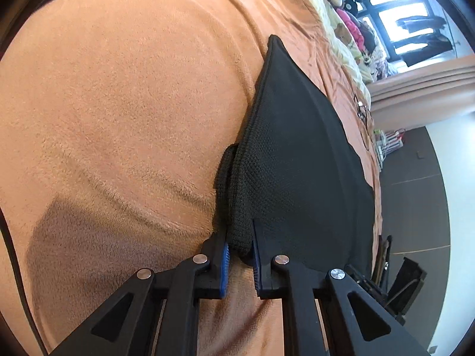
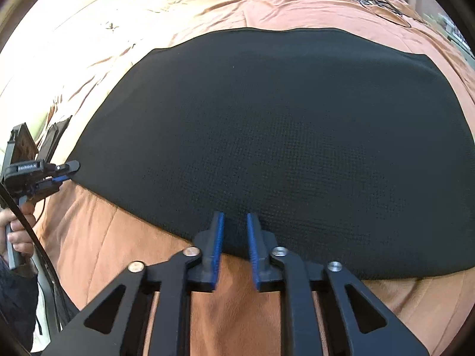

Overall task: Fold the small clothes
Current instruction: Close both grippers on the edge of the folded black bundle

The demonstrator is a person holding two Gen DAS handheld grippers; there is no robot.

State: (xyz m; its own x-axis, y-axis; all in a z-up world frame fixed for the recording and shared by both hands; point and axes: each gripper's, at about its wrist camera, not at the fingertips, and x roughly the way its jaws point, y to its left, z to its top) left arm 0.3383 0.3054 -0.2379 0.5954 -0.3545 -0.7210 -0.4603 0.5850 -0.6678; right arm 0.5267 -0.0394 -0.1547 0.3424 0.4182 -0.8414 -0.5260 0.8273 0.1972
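Left gripper clamps black garment corner; right gripper pinches near hem, both ready for folding over orange blanket.

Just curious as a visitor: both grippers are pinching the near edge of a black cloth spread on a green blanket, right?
Not quite: the blanket is orange, not green, as the right wrist view shows. The rest stands: the left gripper and the right gripper each pinch the edge of the black cloth.
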